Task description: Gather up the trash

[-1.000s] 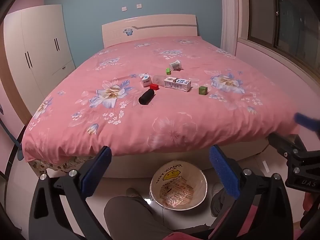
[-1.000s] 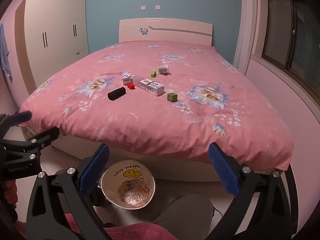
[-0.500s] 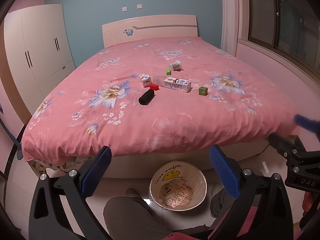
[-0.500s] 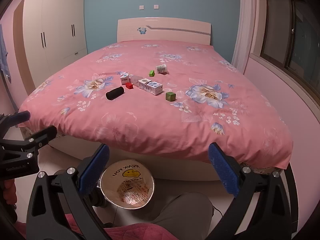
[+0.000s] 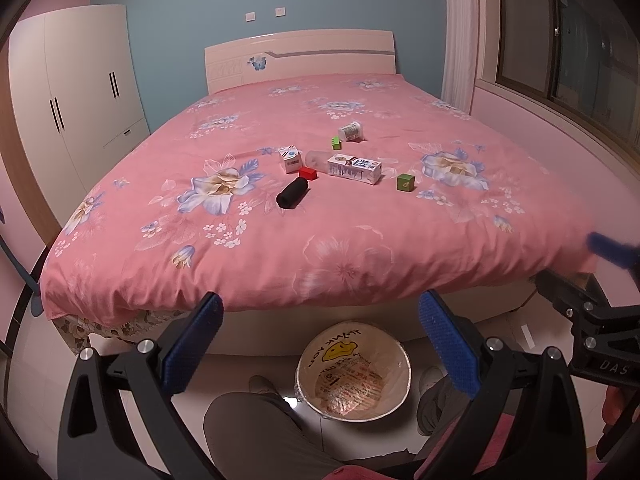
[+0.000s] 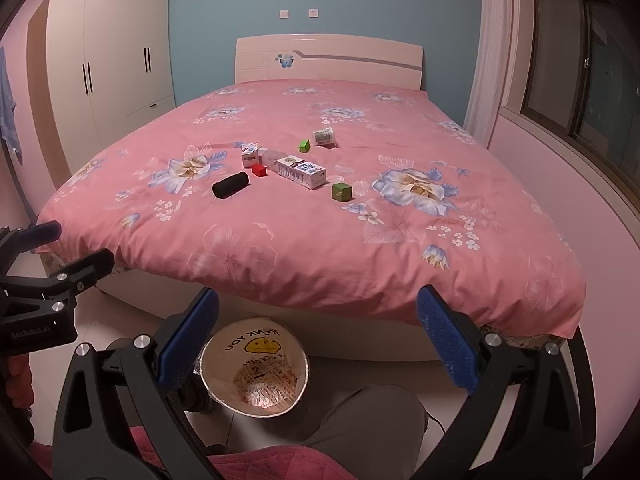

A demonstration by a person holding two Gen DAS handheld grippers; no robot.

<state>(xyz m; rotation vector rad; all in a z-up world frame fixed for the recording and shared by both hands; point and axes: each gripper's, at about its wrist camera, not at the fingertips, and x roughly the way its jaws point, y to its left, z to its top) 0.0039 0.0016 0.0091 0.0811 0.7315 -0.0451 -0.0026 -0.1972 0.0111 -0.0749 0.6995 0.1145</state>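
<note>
Bed: pink floral cover fills the middle of both views, its foot edge nearest the cameras, headboard at the far end.
Trash cluster: lies around the middle of the bed, well back from the foot edge.
Milk carton: long white-and-blue carton on its side at the centre of the cluster.
Small carton: white box stands toward the left edge, just beside a clear plastic bottle lying against the long carton's far side.
Cup: white yogurt cup lies tipped over, farthest toward the headboard.
Black roll: dark cylinder lies nearest the foot edge, on the left of the cluster.
Blocks: red block between the black roll and the small carton; green cube right of the long carton; light green block just beside the cup.
Bin: lined trash bin sits on the floor below the foot edge, between the person's knees.
Left gripper: left gripper spread wide, nothing between its blue pads, held low in front of the foot edge above the bin.
Right gripper: right gripper likewise wide apart and empty, level with the foot edge, to the right of the other.
Room: white wardrobe by the left edge of the bed, window on the right.
</note>
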